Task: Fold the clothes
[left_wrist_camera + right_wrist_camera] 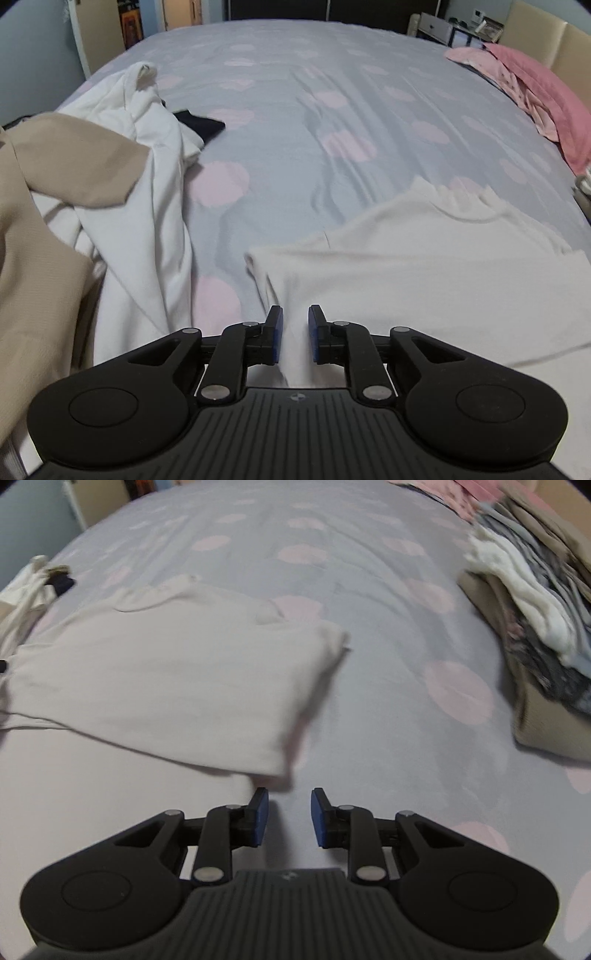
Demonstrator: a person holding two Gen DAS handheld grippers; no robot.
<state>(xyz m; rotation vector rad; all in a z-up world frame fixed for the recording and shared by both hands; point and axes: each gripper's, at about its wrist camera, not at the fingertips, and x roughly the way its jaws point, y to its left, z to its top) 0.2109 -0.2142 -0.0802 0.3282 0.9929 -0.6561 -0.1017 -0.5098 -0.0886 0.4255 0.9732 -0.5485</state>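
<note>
Left wrist view, left claw (295, 334) parted astride white shirt (424, 273) fold, right claw (289, 818) open, empty

Dim, soft indoor light, strong fisheye bending at the edges, motion blur in the right view.

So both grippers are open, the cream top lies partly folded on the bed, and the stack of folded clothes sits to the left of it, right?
Not quite. The stack of folded clothes sits to the right of the cream top, as the right wrist view shows. The rest holds: left gripper and right gripper are both open, and the top lies partly folded on the bed.
</note>
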